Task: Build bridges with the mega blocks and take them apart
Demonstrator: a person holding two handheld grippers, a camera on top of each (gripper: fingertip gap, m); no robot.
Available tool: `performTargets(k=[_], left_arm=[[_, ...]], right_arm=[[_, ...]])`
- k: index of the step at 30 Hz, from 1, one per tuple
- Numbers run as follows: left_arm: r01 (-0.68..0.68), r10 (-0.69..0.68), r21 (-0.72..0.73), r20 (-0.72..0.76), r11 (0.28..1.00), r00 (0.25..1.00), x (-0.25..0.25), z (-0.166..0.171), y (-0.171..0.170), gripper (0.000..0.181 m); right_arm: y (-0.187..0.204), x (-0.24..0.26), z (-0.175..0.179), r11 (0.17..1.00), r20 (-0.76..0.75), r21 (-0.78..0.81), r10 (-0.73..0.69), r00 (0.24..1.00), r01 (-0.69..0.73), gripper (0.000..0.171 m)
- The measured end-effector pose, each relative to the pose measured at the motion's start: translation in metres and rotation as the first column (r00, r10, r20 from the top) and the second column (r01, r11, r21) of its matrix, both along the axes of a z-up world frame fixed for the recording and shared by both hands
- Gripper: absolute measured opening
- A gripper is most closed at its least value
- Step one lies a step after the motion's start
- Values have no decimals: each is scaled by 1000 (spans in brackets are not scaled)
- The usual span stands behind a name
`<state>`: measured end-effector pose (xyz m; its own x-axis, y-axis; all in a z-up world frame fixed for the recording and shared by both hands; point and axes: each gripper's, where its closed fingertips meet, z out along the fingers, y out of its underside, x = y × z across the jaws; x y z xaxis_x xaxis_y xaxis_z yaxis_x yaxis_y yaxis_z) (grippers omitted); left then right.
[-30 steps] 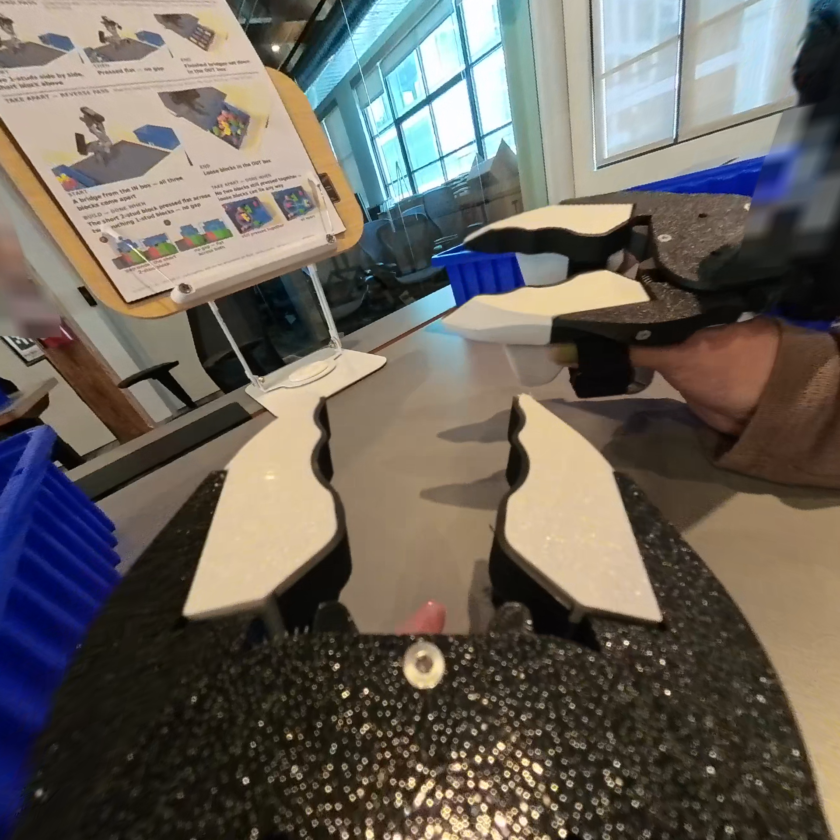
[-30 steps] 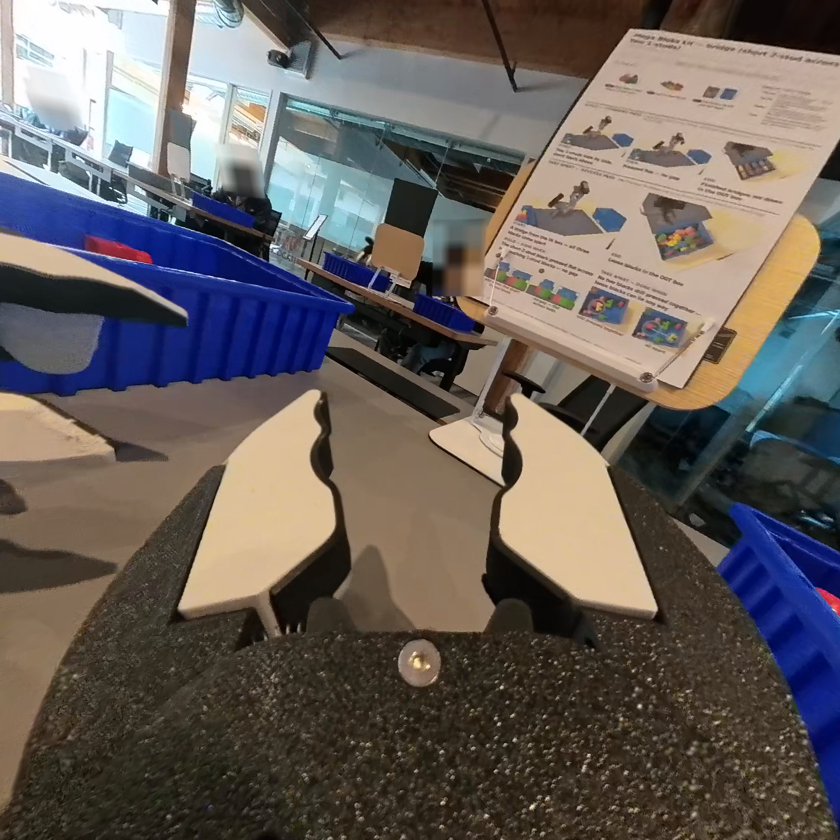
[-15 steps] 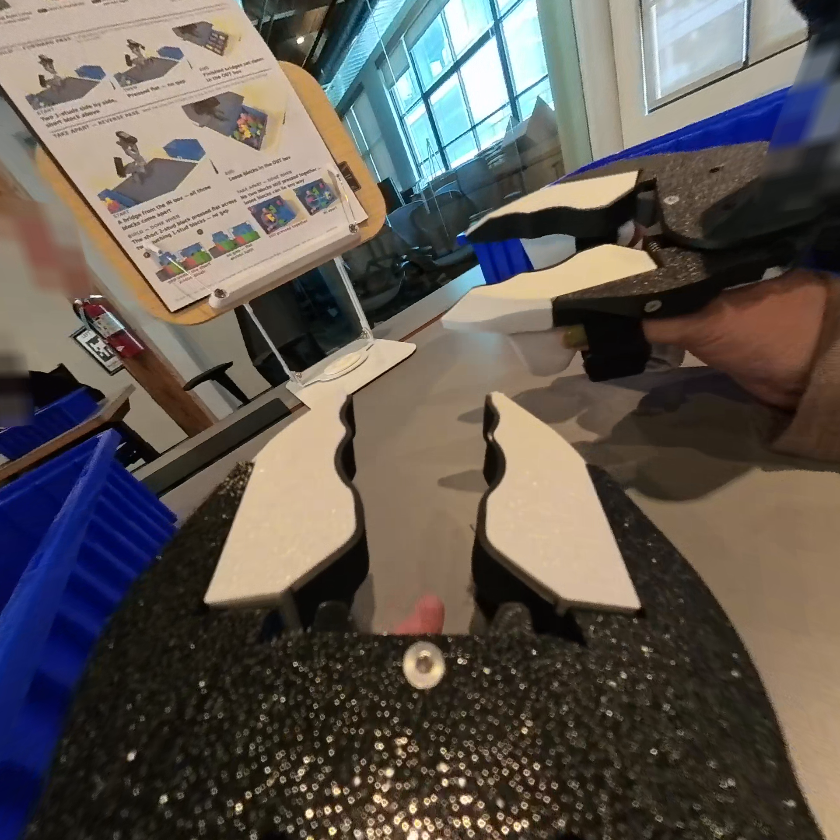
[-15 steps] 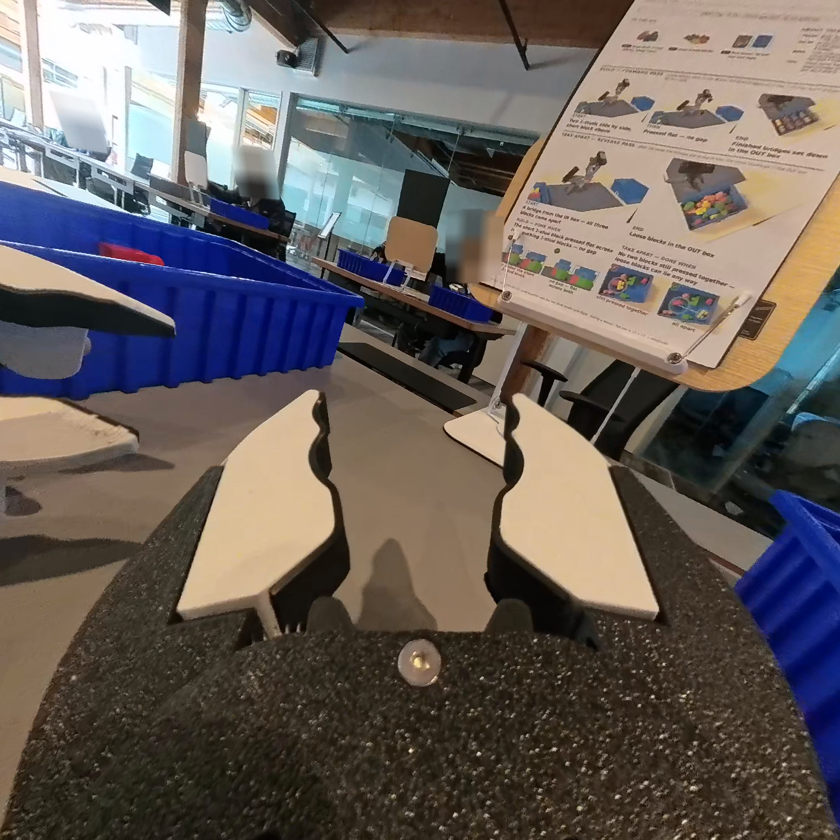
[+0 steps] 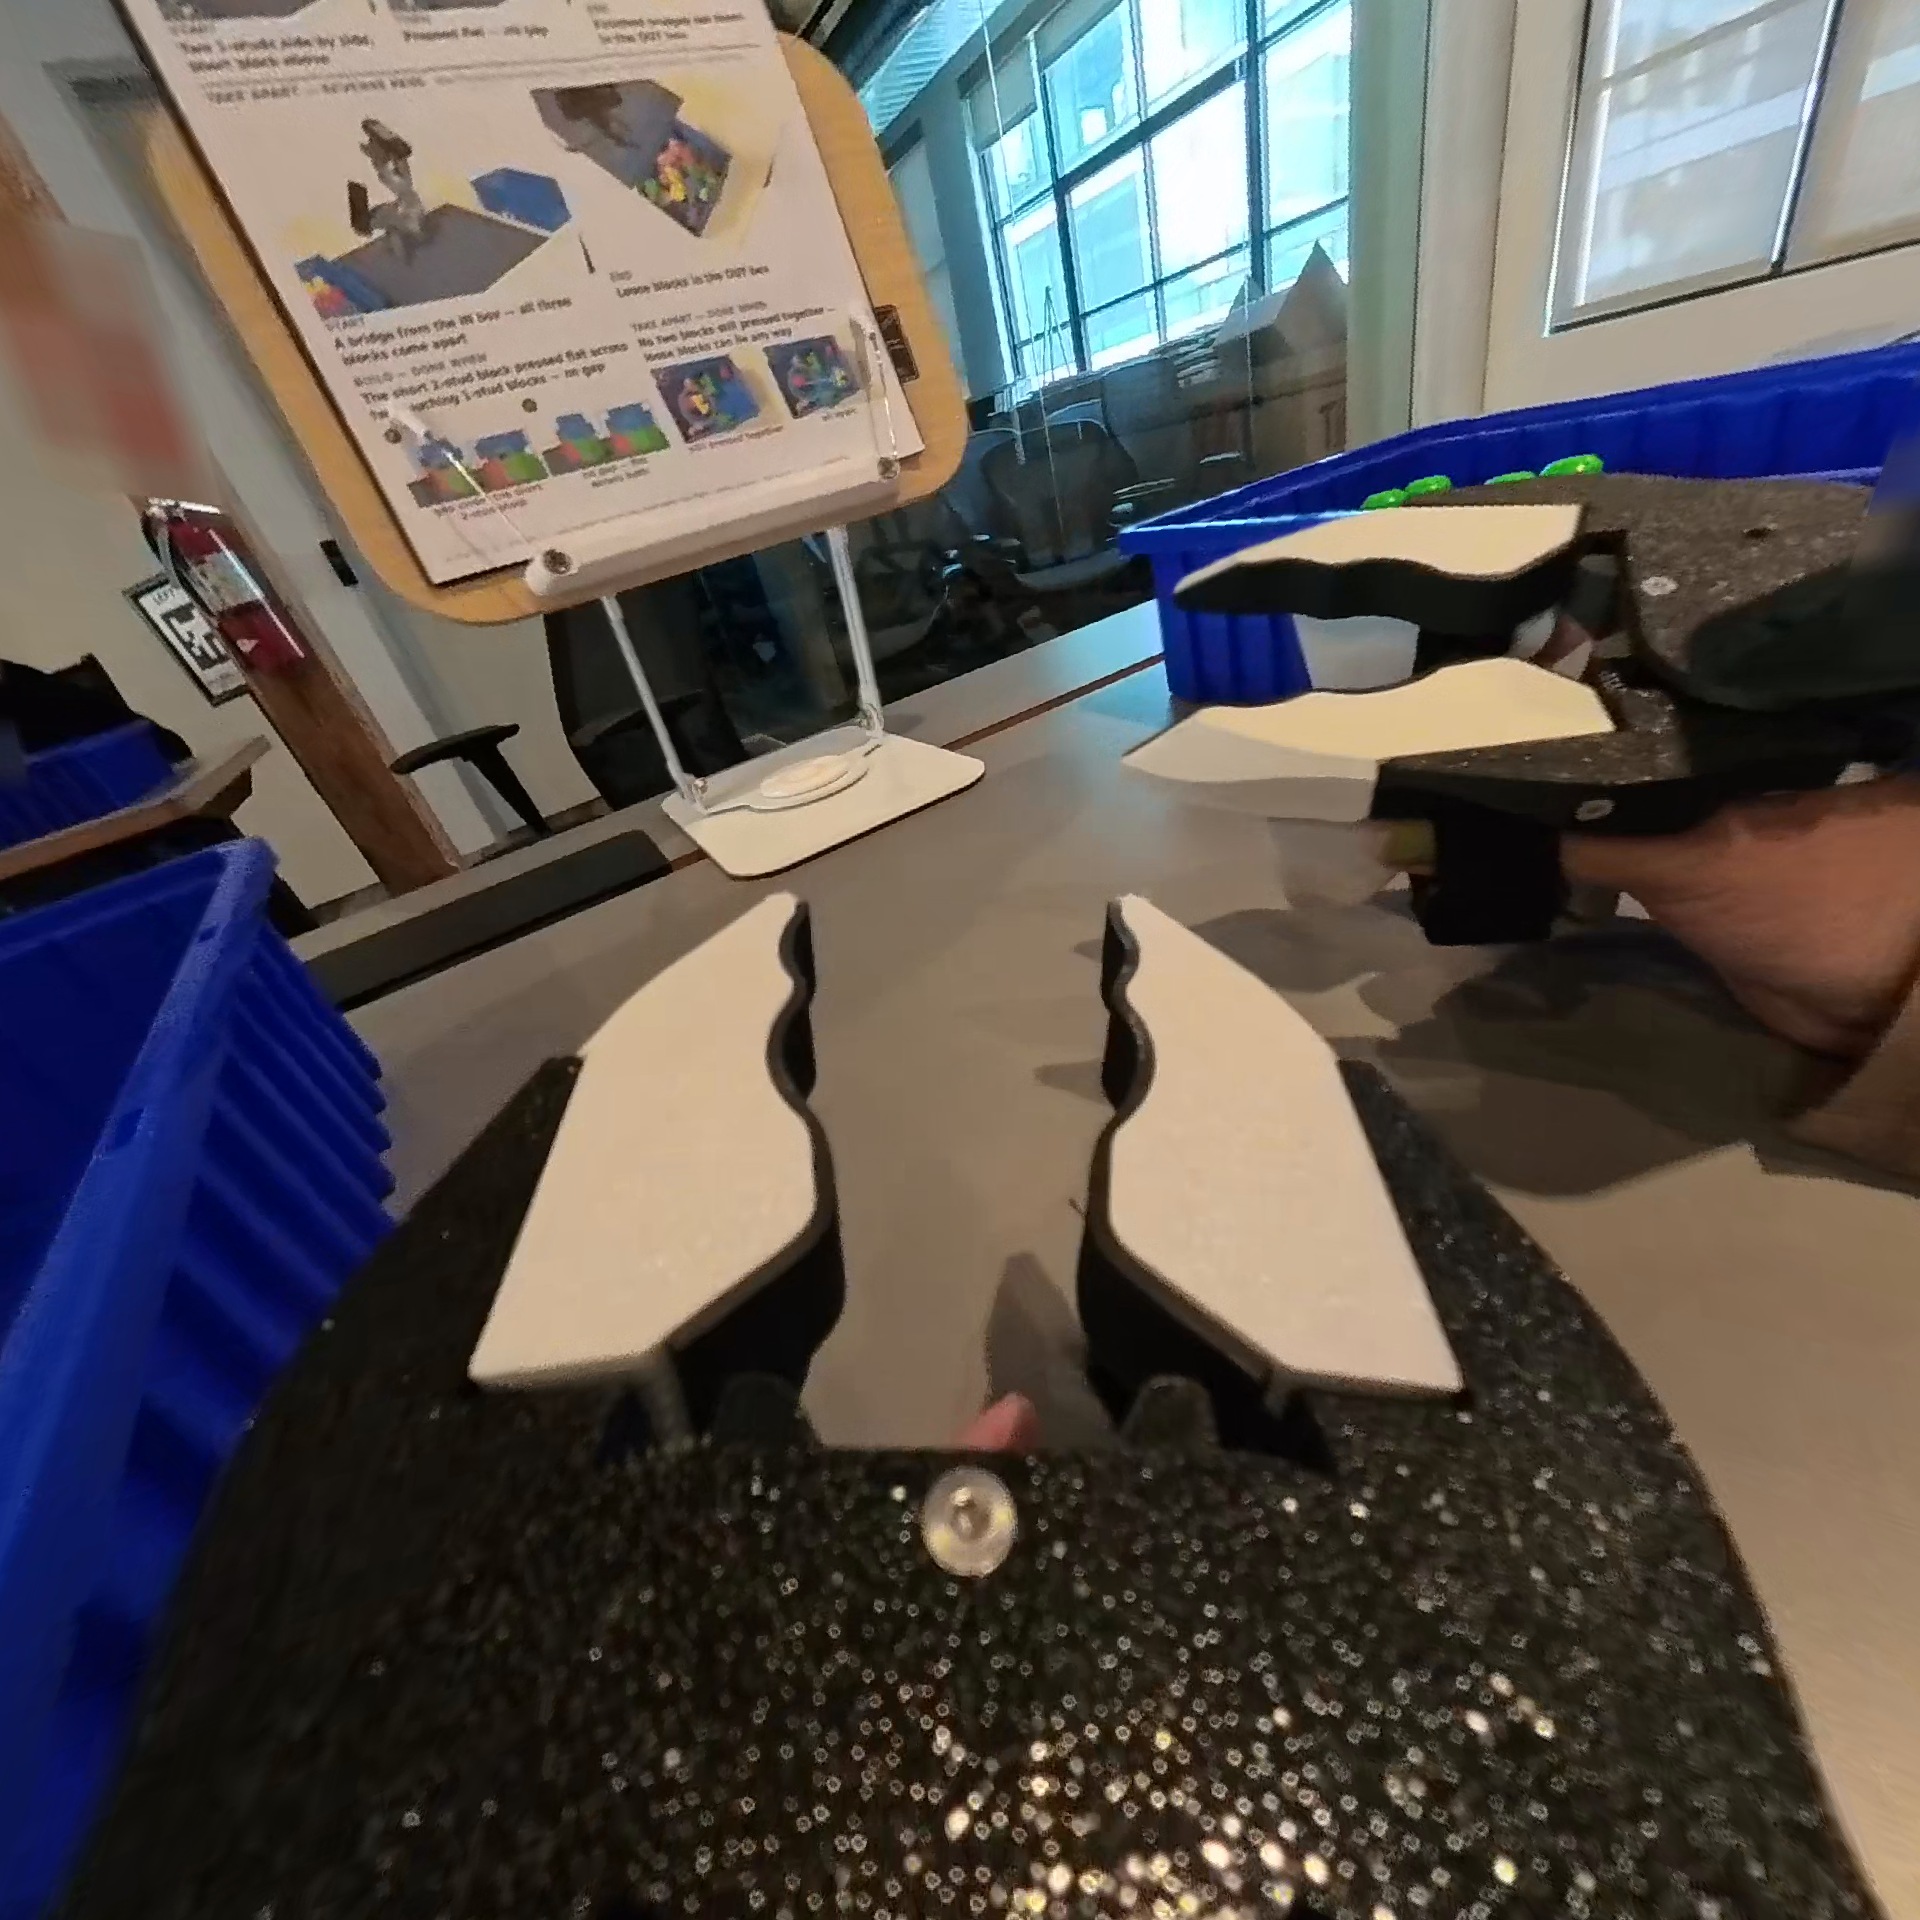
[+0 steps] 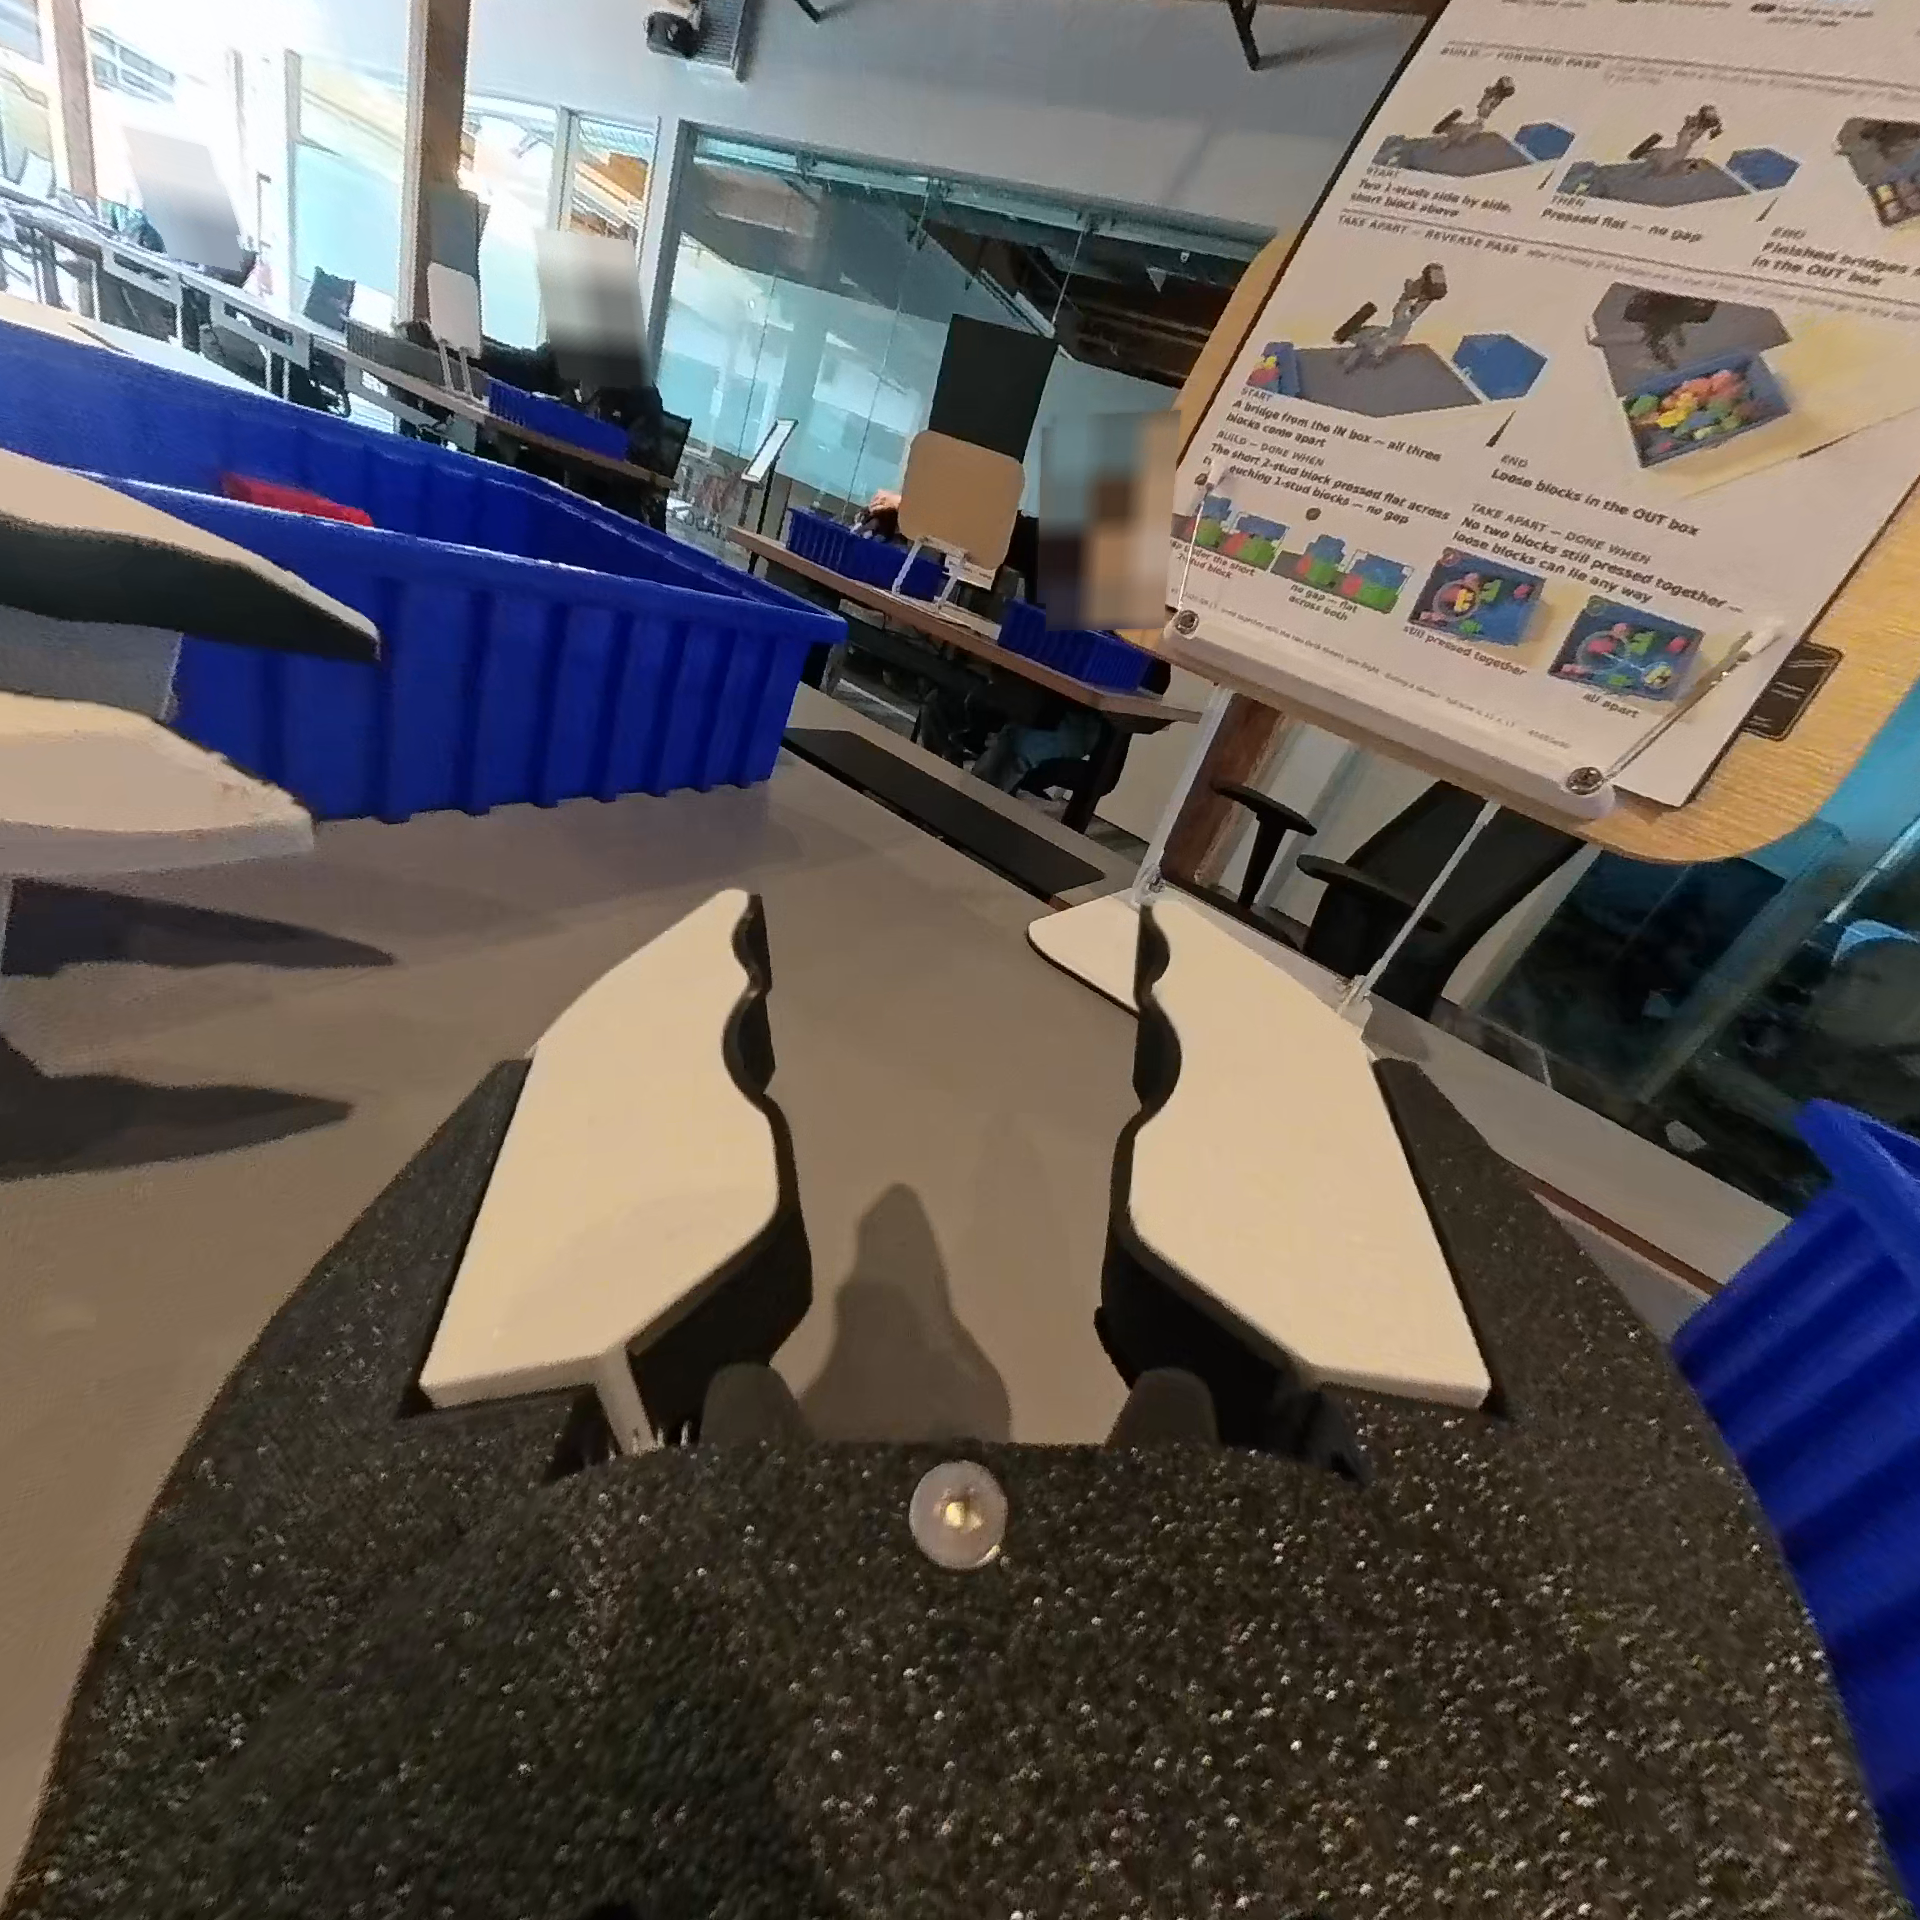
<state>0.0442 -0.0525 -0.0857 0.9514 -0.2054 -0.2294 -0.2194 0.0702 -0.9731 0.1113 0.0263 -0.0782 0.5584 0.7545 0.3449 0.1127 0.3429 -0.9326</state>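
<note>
Both grippers (image 5: pixel 956 914) (image 6: pixel 951 914) level, jaws apart, empty

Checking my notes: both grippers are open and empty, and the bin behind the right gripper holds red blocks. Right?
Not quite: the left wrist view shows green blocks in that bin. The left gripper and right gripper are indeed open and empty.

The left gripper (image 5: pixel 956 914) has two flat white fingers (image 5: pixel 665 1195) with wavy black inner edges, set in a black speckled body that glitters. A silver screw (image 5: pixel 968 1525) sits just behind the gap between them. The right gripper (image 6: pixel 951 914) is the same build, matte black, with its own screw (image 6: pixel 956 1512). Behind it, a brown sleeve (image 5: pixel 1870 1112) covers the wrist.
</note>
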Motion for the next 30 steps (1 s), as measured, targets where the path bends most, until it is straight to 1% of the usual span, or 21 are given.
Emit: performTargets(k=[3, 5, 7, 8, 10, 11, 14, 16, 18, 20, 22, 23, 24, 25, 26, 30], left_arm=[[23, -23, 10, -6, 1000, 1000, 2, 4, -4, 55], [54, -53, 61, -23, 997, 998, 9, 16, -12, 55], [75, -72, 135, -31, 988, 997, 15, 39, -26, 53], [73, -71, 166, -17, 983, 997, 15, 52, -34, 47], [64, -73, 204, 40, 977, 997, 8, 77, -51, 37], [61, -77, 204, 71, 977, 995, 2, 87, -58, 36], [12, -31, 136, 139, 991, 990, -33, 105, -73, 34], [-13, 4, 60, 158, 998, 987, -65, 107, -80, 29], [-58, 58, -5, 165, 998, 985, -103, 109, -86, 29], [-118, 135, -117, 154, 986, 979, -146, 103, -88, 30], [-137, 183, -275, 149, 952, 972, -182, 88, -85, 38], [-121, 183, -356, 145, 926, 972, -194, 77, -83, 51], [-102, 178, -435, 140, 895, 974, -204, 66, -80, 72], [-96, 186, -511, 128, 854, 974, -213, 54, -78, 86], [-105, 200, -581, 102, 807, 974, -223, 40, -76, 88], [-167, 245, -788, -22, 593, 969, -252, -13, -75, 83]], right_arm=[[-1, -1, -1, 1000, 8, 2, 4, 1000, -4, 65], [-1, -1, -2, 1000, 11, 3, 8, 1000, -8, 64], [-2, -3, -3, 1000, 20, 0, 16, 1000, -16, 63], [-2, -4, -4, 1000, 29, 4, 18, 999, -18, 62], [-4, -6, -6, 1000, 51, 18, 19, 999, -20, 61], [-5, -7, -7, 999, 61, 27, 19, 998, -20, 60], [-8, -9, -6, 998, 77, 54, 18, 997, -22, 57], [-9, -9, -7, 998, 82, 60, 16, 996, -21, 57], [-9, -10, -7, 998, 87, 61, 18, 996, -23, 56], [-10, -12, -8, 998, 97, 63, 19, 995, -25, 56], [-10, -13, -9, 997, 105, 73, 17, 994, -25, 55], [-10, -14, -9, 997, 109, 77, 17, 994, -26, 55], [-11, -14, -9, 996, 112, 81, 18, 994, -27, 54], [-11, -15, -9, 996, 115, 84, 19, 993, -29, 54], [-11, -15, -9, 996, 118, 86, 20, 993, -30, 54], [-11, -16, -10, 995, 131, 94, 18, 991, -30, 52]])
